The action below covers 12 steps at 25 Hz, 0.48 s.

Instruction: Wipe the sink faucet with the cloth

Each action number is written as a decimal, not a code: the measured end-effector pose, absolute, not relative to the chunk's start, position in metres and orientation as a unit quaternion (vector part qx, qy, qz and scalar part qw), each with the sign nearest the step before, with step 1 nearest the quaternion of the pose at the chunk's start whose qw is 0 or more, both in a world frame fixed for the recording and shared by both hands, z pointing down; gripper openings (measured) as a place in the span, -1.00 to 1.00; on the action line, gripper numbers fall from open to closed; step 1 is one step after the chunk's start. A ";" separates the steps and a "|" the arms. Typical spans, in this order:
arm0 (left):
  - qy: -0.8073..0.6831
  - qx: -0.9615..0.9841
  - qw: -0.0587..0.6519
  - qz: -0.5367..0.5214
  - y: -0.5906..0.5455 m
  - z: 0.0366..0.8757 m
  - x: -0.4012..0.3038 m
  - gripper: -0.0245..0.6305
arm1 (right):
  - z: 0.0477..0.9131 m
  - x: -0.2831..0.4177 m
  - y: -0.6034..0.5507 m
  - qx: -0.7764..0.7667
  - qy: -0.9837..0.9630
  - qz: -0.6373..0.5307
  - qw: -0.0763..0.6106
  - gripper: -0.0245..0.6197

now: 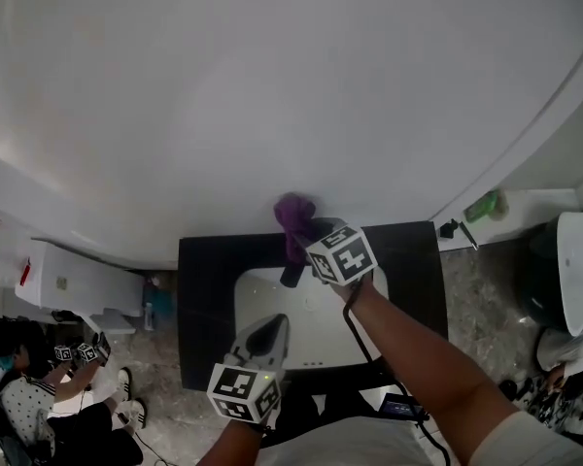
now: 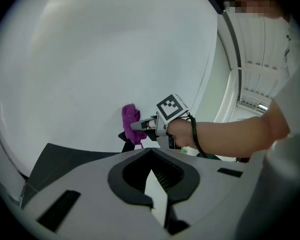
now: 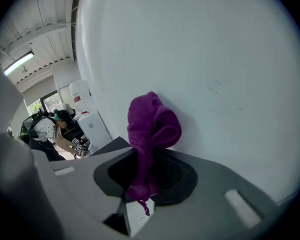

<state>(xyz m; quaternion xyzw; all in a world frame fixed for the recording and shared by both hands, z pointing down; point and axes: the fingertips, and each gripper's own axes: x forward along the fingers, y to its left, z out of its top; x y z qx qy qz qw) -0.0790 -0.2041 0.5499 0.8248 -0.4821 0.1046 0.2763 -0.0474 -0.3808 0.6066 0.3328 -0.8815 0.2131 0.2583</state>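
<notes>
1. Head view, far left: a seated person (image 1: pixel 24 396) low in the corner, well apart from the work. A white cabinet (image 1: pixel 78 280) stands just left of the black counter (image 1: pixel 206 299).
2. The white sink (image 1: pixel 316 333) is set in that counter, against the plain white wall (image 1: pixel 272 85).
3. The left gripper (image 1: pixel 274 324) hangs over the sink's near-left part and points toward the wall. In the left gripper view its (image 2: pixel 154 184) jaws are together with nothing between them.
4. The purple cloth (image 1: pixel 293 212) is bunched at the back edge of the counter, up against the wall and above the sink's rear rim.
5. The right gripper (image 1: pixel 299 243) is clamped on the cloth. In the right gripper view the cloth (image 3: pixel 152 129) is pinched between the jaws (image 3: pixel 140 184), with the bulk balled above them and a tail hanging below.
6. In the left gripper view the cloth (image 2: pixel 130 116) is at the tip of the right gripper (image 2: pixel 136 126). The dark faucet (image 2: pixel 126 143) shows just under it. I can't tell whether they touch.
7. Right: a green item (image 1: pixel 484 205) sits on a white ledge (image 1: pixel 534 207), well apart from the sink.
</notes>
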 end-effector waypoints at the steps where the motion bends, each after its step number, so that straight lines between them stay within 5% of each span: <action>1: -0.481 0.824 0.279 0.106 -0.205 0.552 -0.082 -0.91 | 0.609 -0.054 -0.374 0.328 -0.883 0.216 0.256 -0.68; 7: -0.482 0.821 0.290 0.102 -0.202 0.560 -0.106 -0.91 | 0.626 -0.102 -0.281 0.238 -0.904 0.211 0.285 -0.68; 12: -0.483 0.821 0.287 0.102 -0.206 0.552 -0.118 -0.91 | 0.592 -0.044 -0.368 0.353 -0.884 0.194 0.236 -0.68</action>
